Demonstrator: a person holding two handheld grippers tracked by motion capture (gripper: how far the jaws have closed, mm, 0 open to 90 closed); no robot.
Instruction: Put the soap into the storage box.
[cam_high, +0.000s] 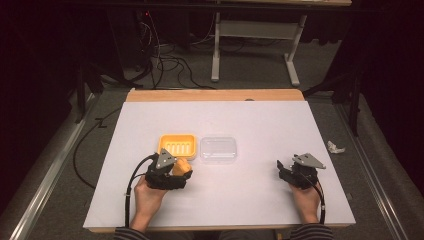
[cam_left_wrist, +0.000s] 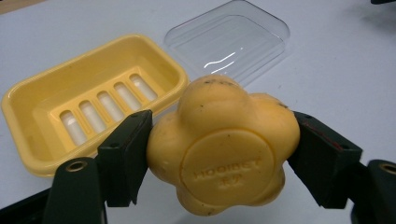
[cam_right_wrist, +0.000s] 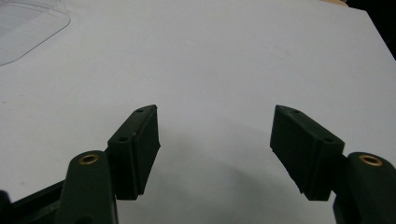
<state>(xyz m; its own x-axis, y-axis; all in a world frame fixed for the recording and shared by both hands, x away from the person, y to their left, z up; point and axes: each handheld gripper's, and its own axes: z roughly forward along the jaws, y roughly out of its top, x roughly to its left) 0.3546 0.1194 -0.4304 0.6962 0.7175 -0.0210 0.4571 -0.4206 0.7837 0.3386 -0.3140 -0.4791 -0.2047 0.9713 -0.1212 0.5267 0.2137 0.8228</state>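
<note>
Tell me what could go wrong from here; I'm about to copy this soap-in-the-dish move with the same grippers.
1. The left gripper pinches the rounded, lobed yellow soap only at its sides; it could twist or slip out before reaching the yellow dish.
2. The dish is light-looking and unheld; the right gripper sits open and apart, so a push might slide it.
3. The clear lid lies right beside the dish and might get knocked.
</note>
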